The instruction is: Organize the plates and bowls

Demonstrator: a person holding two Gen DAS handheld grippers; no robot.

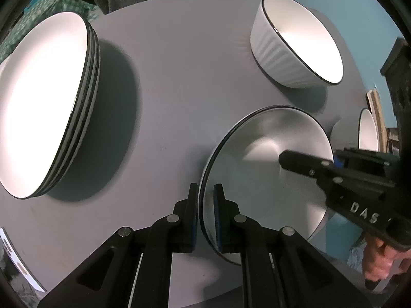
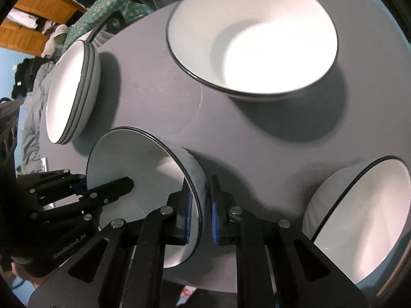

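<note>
Now, left claw (image 1: pixel 206 214): clamped across the rim of the white dark-rimmed bowl (image 1: pixel 267 169).
Right claw (image 2: pixel 201 215): pinching the same bowl's opposite rim.
Bowl: at the near edge of the round grey worktop (image 1: pixel 174 82).
Stacked white plates (image 1: pixel 43 102): far left.

black linkage grippers with silver rivets, blue-padded fingers (image 2: pixel 187 213), white lettering, bare hand (image 1: pixel 380 259).

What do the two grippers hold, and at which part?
Both hold one bowl by its rim: left gripper on one side, right gripper on the opposite side.
</note>
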